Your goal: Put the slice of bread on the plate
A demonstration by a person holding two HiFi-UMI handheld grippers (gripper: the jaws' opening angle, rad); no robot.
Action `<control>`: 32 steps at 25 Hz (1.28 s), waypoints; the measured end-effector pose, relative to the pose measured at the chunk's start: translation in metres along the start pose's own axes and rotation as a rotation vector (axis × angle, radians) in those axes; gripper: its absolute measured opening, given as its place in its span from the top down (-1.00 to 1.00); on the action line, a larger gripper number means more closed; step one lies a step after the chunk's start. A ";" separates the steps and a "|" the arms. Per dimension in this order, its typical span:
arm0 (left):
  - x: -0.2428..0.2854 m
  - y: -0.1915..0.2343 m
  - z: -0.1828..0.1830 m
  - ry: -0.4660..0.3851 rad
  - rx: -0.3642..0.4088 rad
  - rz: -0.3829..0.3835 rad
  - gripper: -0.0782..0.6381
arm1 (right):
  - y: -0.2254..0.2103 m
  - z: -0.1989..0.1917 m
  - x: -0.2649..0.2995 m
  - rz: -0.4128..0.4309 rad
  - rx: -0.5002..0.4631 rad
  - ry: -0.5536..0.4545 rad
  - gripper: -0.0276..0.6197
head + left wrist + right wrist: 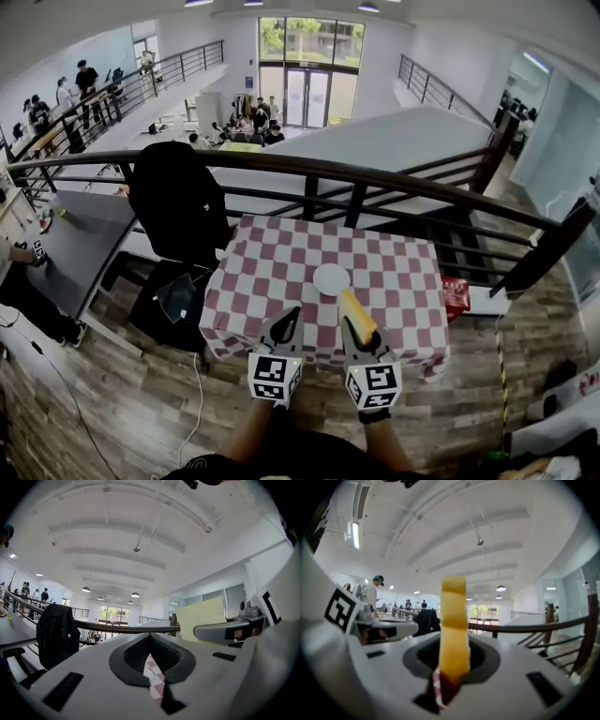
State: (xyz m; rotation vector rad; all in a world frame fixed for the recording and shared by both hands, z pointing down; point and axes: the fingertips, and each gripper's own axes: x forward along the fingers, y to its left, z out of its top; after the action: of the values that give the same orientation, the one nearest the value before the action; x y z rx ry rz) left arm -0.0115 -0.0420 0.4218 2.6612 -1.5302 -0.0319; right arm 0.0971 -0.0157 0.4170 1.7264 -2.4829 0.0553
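Note:
A white plate (331, 278) lies near the middle of the table with the red-and-white checked cloth (281, 262). My right gripper (352, 307) is shut on a yellow slice of bread (358, 319), just right of the plate and nearer to me. In the right gripper view the slice (454, 630) stands on edge between the jaws and rises above them. My left gripper (291, 315) hovers over the cloth's near edge, left of the bread, shut and with nothing in it. From the left gripper view (152, 665) the bread (201, 618) shows flat-on at the right.
A chair draped with a black jacket (178, 202) stands at the table's left. A dark railing (375, 178) runs behind the table. A red packet (456, 295) lies off the table's right edge. A grey table (75, 244) is at far left, and a white cable (197, 394) lies on the wood floor.

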 end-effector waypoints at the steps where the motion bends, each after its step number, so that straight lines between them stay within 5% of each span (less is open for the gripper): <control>1: 0.009 0.013 -0.002 0.005 0.001 0.003 0.73 | 0.000 0.000 0.015 -0.005 0.002 0.001 0.61; 6: 0.039 0.067 0.002 0.012 0.035 -0.004 0.73 | 0.009 -0.004 0.082 -0.014 0.052 0.023 0.61; 12: 0.065 0.125 -0.006 0.028 -0.050 0.033 0.73 | 0.018 -0.011 0.125 0.003 0.050 0.062 0.61; 21: 0.118 0.136 -0.081 0.161 -0.093 -0.001 0.73 | -0.028 -0.057 0.185 0.004 0.109 0.150 0.61; 32: 0.178 0.107 -0.173 0.415 -0.183 -0.031 0.73 | -0.093 -0.158 0.220 -0.014 0.234 0.435 0.61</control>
State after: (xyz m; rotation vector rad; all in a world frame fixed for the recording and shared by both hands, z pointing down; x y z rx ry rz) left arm -0.0048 -0.2405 0.6051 2.3577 -1.2858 0.3385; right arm 0.1200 -0.2377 0.5956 1.5969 -2.2084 0.6685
